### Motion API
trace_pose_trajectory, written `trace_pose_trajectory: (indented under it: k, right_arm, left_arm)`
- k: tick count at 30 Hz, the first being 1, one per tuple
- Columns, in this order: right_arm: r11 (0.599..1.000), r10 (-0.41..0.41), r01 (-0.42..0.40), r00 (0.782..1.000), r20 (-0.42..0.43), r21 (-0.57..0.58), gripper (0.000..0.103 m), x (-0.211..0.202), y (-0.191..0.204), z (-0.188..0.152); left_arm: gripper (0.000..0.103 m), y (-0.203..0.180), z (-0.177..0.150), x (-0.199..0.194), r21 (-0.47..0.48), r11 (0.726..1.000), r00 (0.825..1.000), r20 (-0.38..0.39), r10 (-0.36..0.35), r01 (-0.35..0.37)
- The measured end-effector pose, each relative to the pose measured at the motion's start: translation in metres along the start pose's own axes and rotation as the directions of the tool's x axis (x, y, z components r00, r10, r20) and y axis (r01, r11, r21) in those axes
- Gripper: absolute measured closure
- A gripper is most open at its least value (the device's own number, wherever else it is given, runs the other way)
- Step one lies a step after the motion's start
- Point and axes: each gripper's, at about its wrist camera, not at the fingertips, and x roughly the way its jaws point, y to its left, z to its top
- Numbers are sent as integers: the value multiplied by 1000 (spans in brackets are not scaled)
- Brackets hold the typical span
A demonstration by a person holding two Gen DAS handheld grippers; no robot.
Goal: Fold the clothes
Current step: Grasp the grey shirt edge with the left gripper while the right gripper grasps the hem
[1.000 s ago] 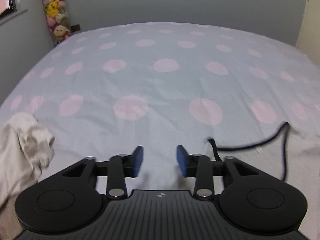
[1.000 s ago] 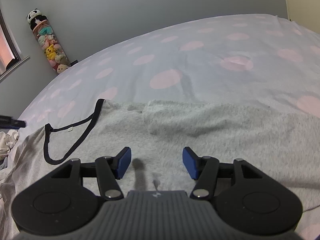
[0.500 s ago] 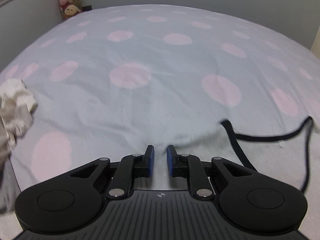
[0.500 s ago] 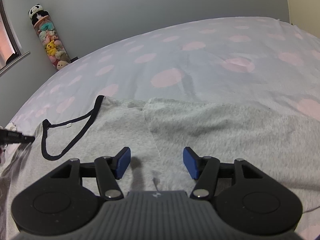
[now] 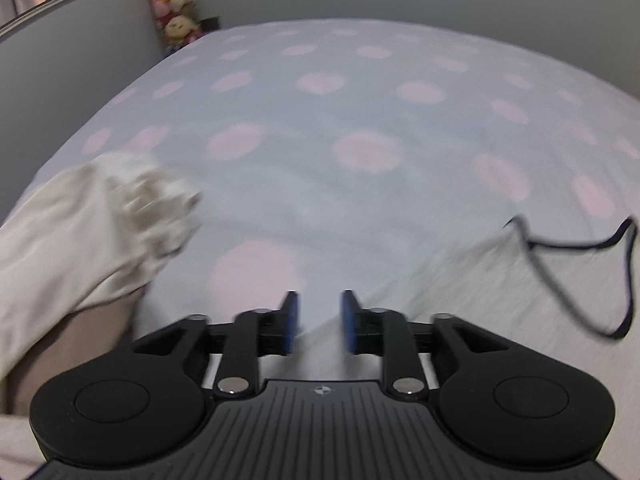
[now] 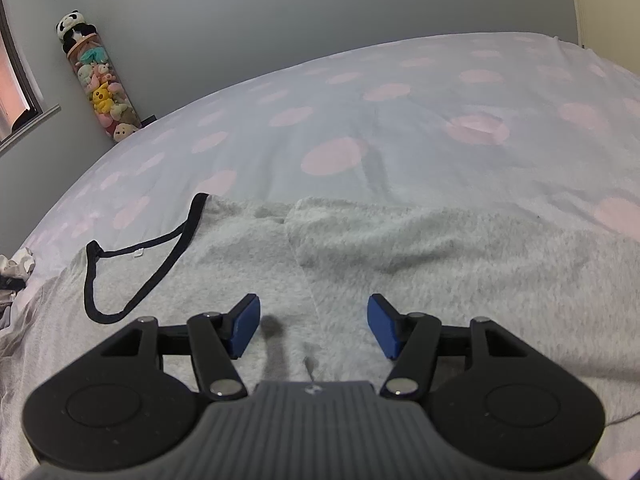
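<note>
A fuzzy light-grey top (image 6: pixel 400 248) with a black-trimmed neckline (image 6: pixel 132 276) lies flat on the bed; one side is folded over the middle. My right gripper (image 6: pixel 314 326) is open and empty, hovering just above the top's near part. In the left wrist view the grey top (image 5: pixel 500 300) and its black neckline (image 5: pixel 580 248) lie at the right, blurred. My left gripper (image 5: pixel 319 322) is open with a gap between the blue pads, over the top's left edge, holding nothing.
The bed (image 6: pixel 400 120) has a pale sheet with pink dots. A cream garment (image 5: pixel 80 240) is bunched at the bed's left edge. A tube of plush toys (image 6: pixel 100 84) stands in the left corner by a window. Grey walls lie beyond.
My left gripper closed near the top's edge half a second ago, then opened and swung left; the view is blurred by motion. The right gripper has barely moved and stays open.
</note>
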Motion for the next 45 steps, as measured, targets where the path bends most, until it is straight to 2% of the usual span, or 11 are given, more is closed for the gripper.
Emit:
trace_pose_trajectory:
  k: [3, 8, 9, 12, 13, 17, 24, 29, 37, 40, 45]
  right_arm:
    - [1000, -5, 5, 1000, 2, -3, 40, 1, 1, -1]
    - [1000, -4, 4, 1000, 1, -9, 39, 2, 0, -1]
    - [1000, -2, 2, 1000, 1, -8, 39, 2, -1, -1]
    - [1000, -3, 3, 1000, 2, -11, 38, 3, 0, -2]
    - [1000, -4, 4, 1000, 3, -15, 37, 3, 1, -2]
    - [1000, 2, -2, 1000, 1, -14, 37, 2, 0, -1]
    - [1000, 5, -5, 1000, -4, -14, 37, 2, -1, 0]
    - [1000, 2, -2, 999, 47, 2, 37, -13, -6, 9]
    - [987, -147, 136, 979, 141, 91, 38, -32, -63, 34]
    - [965, -254, 241, 957, 137, 104, 39, -24, -92, 37]
    - [954, -296, 291, 952, 81, 70, 42, -10, -110, 29]
  left_arm:
    - [52, 16, -12, 4, 25, 998, 998, -22, 65, -64]
    - [61, 21, -34, 12, 21, 1000, 997, -73, 23, -22]
    - [64, 19, -38, 11, 24, 1000, 998, -62, 21, -19]
    - [101, 15, -39, 9, -6, 998, 998, -37, 58, -58]
    - [101, 12, -37, 9, -3, 996, 996, -29, 85, -85]
    - [102, 3, -28, 18, 30, 978, 978, -28, 206, -205]
    - [102, -9, -24, 29, 66, 957, 955, -66, 288, -284]
    - [77, -18, -23, 10, 66, 955, 956, -33, 291, -288]
    - [76, -32, -31, -14, 92, 970, 973, -29, 229, -226]
    - [76, -37, -38, -19, 116, 970, 975, -46, 218, -212]
    - [76, -35, -48, -21, 137, 969, 974, -69, 215, -204]
